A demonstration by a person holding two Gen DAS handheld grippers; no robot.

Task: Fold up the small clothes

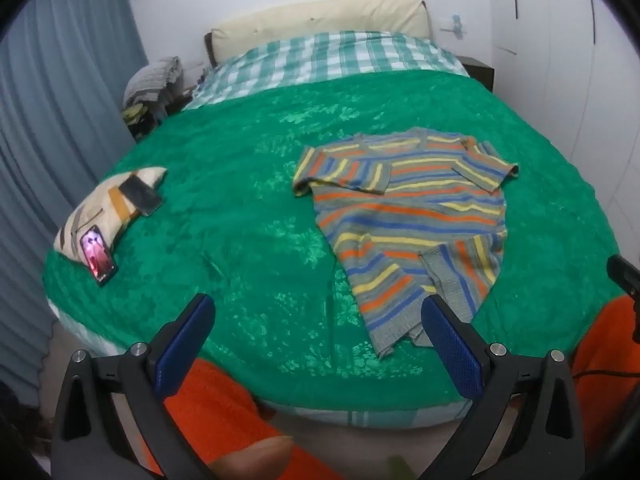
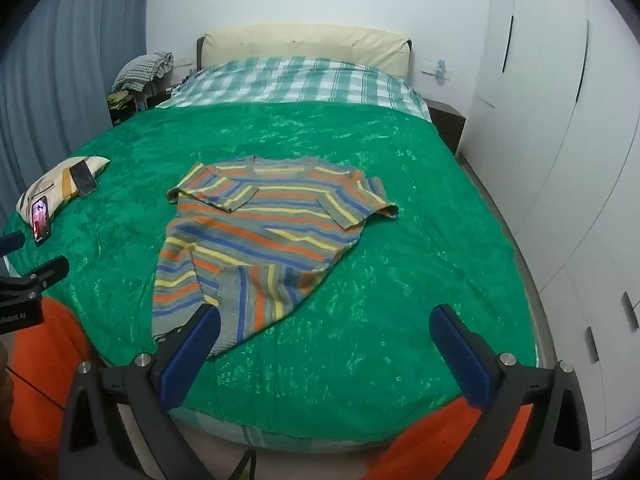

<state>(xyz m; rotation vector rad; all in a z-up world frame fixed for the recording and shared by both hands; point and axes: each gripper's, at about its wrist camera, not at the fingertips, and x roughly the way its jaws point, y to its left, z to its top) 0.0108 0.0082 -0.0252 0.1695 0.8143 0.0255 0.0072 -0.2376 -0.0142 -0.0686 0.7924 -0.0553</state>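
A grey-blue curtain [image 1: 60, 92] hangs along the bed's left side, beside a heap of clothes [image 1: 154, 80] piled past the far left corner. On the green bedspread [image 1: 248, 208], near the left edge, a patterned cushion [image 1: 100, 204] carries a dark phone [image 1: 141, 196] lying across its top and props a second phone [image 1: 98, 254], its screen lit, against its near end. The left gripper [image 1: 318, 334] hovers over the near edge, tilted downward, its blue-padded fingers [image 1: 180, 352] spread wide with nothing between them; only bedspread shows in the gap. The striped sweater [image 2: 256, 236] lies face up near the middle of the bed, closer to the near edge, both sleeves folded in across the chest and its right hem corner turned up over the body. Its hem lies just beyond the left gripper's right finger in the left wrist view. The right gripper [image 2: 326, 338] hangs over the near edge right of the sweater, likewise splayed and empty, its left finger overlapping the hem in the right wrist view; whether it touches cannot be told. A checked sheet [image 2: 280, 80] and cream headboard [image 2: 304, 44] close the far end. A dark nightstand [image 2: 446, 120] and white wardrobe doors [image 2: 540, 120] line the right side. Orange fabric [image 2: 420, 440] on the person fills the foreground.
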